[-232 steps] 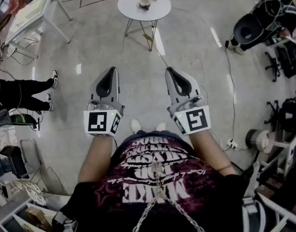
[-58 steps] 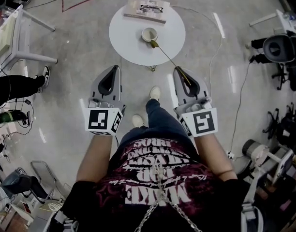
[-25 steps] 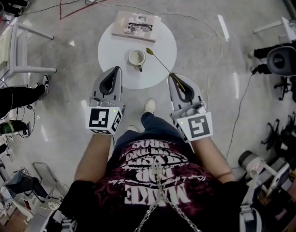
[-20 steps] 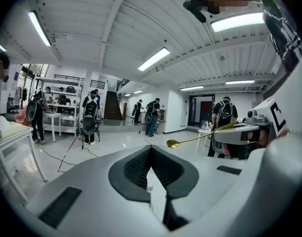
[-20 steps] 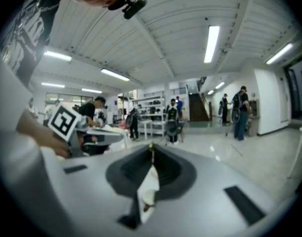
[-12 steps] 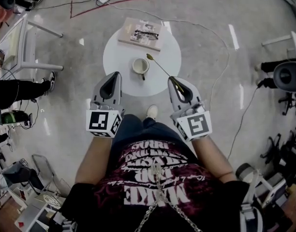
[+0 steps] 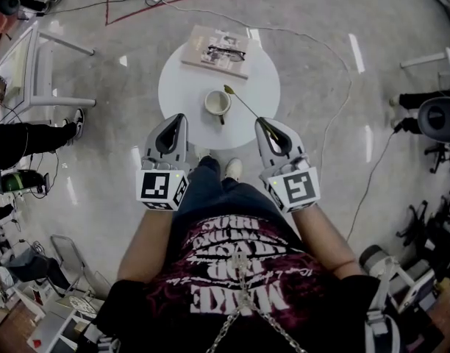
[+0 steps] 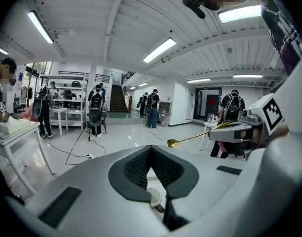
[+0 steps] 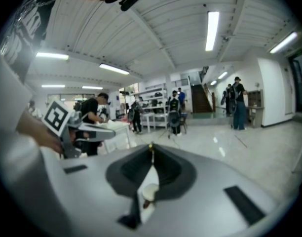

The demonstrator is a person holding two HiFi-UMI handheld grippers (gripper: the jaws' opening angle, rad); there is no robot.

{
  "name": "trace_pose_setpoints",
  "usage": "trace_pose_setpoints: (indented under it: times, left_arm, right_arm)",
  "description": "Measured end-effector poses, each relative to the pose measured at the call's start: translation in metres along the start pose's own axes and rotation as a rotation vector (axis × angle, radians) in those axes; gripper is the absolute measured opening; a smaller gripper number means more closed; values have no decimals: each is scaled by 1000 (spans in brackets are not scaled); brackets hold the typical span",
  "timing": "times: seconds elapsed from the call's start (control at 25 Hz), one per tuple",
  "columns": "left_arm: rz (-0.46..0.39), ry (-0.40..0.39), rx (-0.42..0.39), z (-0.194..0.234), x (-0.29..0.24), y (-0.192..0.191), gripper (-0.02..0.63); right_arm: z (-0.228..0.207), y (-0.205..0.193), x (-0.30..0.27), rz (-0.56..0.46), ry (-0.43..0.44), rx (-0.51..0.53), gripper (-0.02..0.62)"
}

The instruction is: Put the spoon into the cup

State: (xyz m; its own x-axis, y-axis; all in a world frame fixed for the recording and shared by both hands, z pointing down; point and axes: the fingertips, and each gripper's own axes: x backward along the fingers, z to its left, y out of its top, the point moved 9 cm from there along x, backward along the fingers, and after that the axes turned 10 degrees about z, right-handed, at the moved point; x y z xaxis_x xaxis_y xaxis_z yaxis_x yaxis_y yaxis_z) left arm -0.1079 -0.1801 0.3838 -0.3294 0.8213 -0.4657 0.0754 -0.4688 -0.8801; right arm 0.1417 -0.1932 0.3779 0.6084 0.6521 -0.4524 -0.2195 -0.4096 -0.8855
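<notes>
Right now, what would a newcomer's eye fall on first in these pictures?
The long gold spoon stands out: the right gripper clamps its handle end, and its bowl hangs in the air just right of the cup on the round white table. The left gripper, shut and empty, hovers at the table's near edge. A book with glasses on it lies at the far side.

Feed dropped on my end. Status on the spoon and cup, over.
Right gripper shut on spoon; left gripper shut, empty. Spoon bowl near cup rim, not in. Book behind cup, clear of path.
</notes>
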Motion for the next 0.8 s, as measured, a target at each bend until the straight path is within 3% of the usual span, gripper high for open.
trace_pose_setpoints:
  times: [0.8]
  left_arm:
    - [112,-108,28,42,-76,-52,26]
  right_arm:
    - [4,-56,-74,166,-21,-85,35]
